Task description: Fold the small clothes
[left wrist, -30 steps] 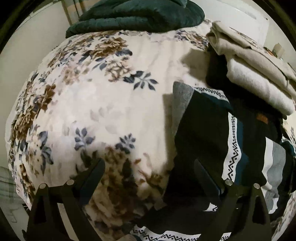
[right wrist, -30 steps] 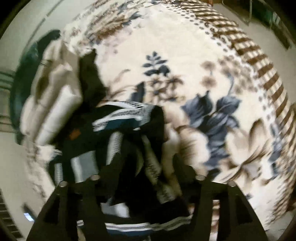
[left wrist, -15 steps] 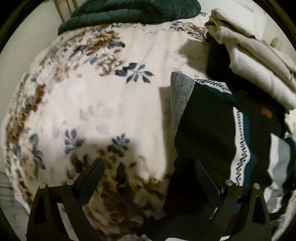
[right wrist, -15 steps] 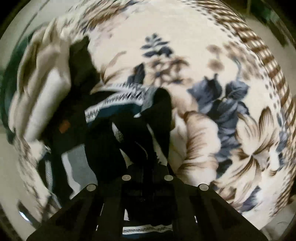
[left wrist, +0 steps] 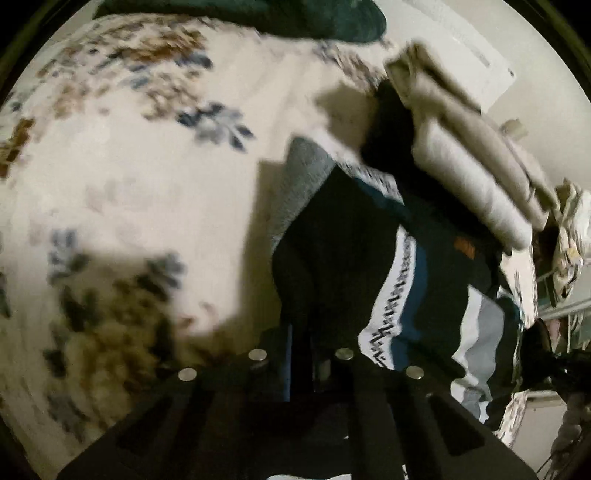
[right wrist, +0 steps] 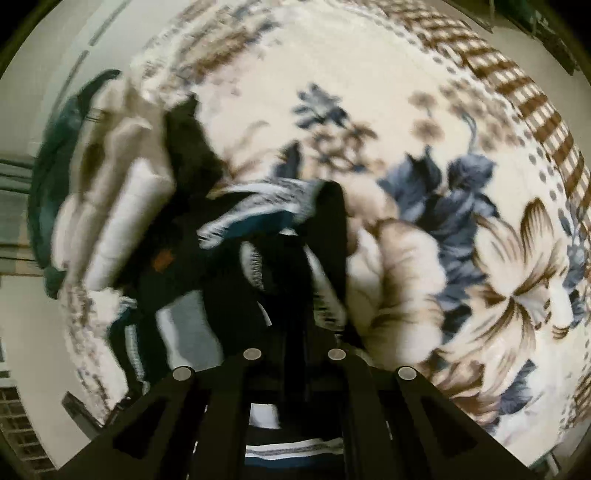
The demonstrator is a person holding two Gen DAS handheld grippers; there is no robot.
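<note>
A dark garment (left wrist: 343, 236) with white patterned, teal and grey stripes lies on a floral blanket (left wrist: 129, 192). My left gripper (left wrist: 301, 343) is shut on the garment's near dark edge. In the right wrist view the same garment (right wrist: 229, 266) hangs crumpled from my right gripper (right wrist: 295, 332), which is shut on its dark fabric. Both views are blurred by motion.
A stack of folded beige and white clothes (left wrist: 469, 155) sits behind the garment, and shows in the right wrist view (right wrist: 110, 206) at left. A dark green blanket (left wrist: 295, 18) lies at the far end. The blanket's brown checked border (right wrist: 535, 103) marks its right edge.
My left gripper has closed from wide open onto the garment's edge. My right gripper closed on the garment half a second ago and still holds it; both views have shifted with motion.
</note>
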